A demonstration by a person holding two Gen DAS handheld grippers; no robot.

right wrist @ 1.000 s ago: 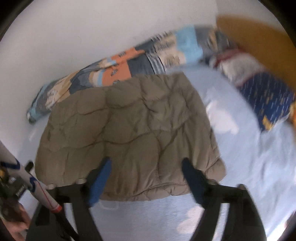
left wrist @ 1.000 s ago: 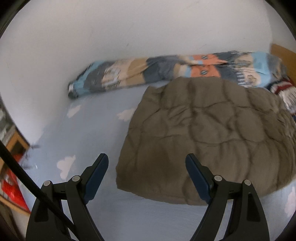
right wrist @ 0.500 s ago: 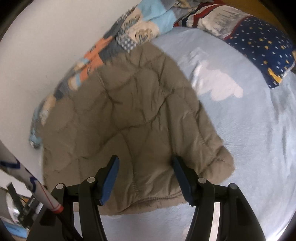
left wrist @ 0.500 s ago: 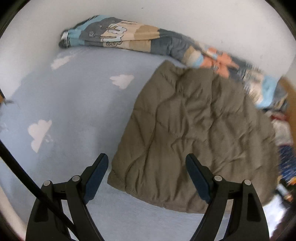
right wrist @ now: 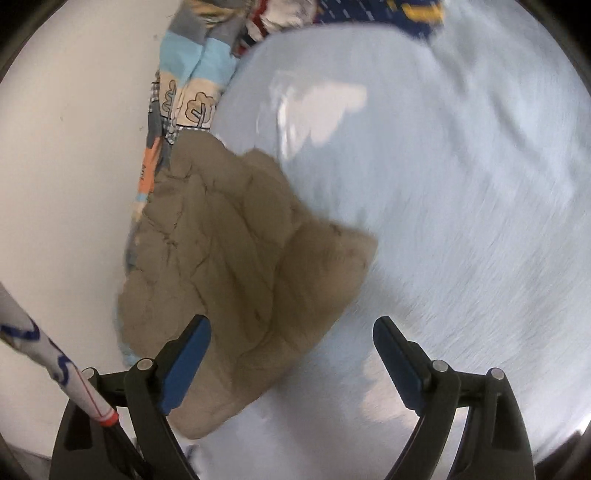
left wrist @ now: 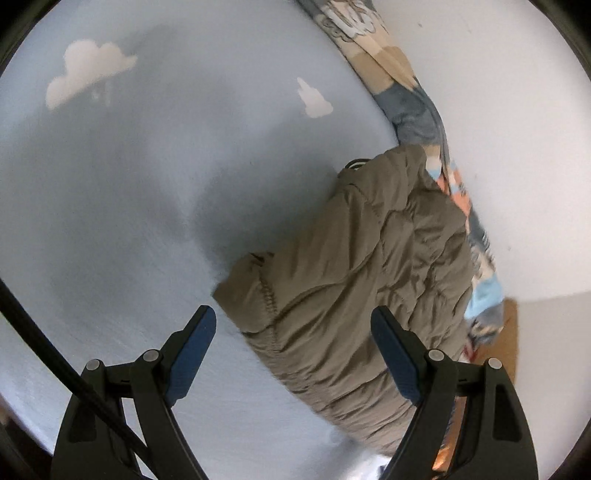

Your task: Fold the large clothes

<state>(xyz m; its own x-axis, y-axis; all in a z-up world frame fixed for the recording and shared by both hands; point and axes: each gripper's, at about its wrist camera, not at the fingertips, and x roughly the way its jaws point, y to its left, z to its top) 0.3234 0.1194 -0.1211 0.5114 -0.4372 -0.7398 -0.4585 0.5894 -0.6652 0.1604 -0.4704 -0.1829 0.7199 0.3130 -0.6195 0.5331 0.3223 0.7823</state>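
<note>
A folded olive-brown quilted jacket (left wrist: 369,273) lies on a pale blue bed sheet with white clouds (left wrist: 147,203). In the left wrist view my left gripper (left wrist: 293,332) is open and empty, hovering over the jacket's near left corner. In the right wrist view the jacket (right wrist: 236,266) lies to the left, and my right gripper (right wrist: 291,343) is open and empty above its right edge. Neither gripper touches the cloth.
A rolled patterned blanket (left wrist: 406,92) lies along the white wall (left wrist: 517,147) behind the jacket; it also shows in the right wrist view (right wrist: 192,85). A navy starred pillow (right wrist: 369,11) sits at the far end. Sheet (right wrist: 461,203) spreads to the right.
Both grippers have swung outward and rolled, the left toward the jacket's left corner, the right toward its right edge. The right jaws have widened. The jacket has not moved.
</note>
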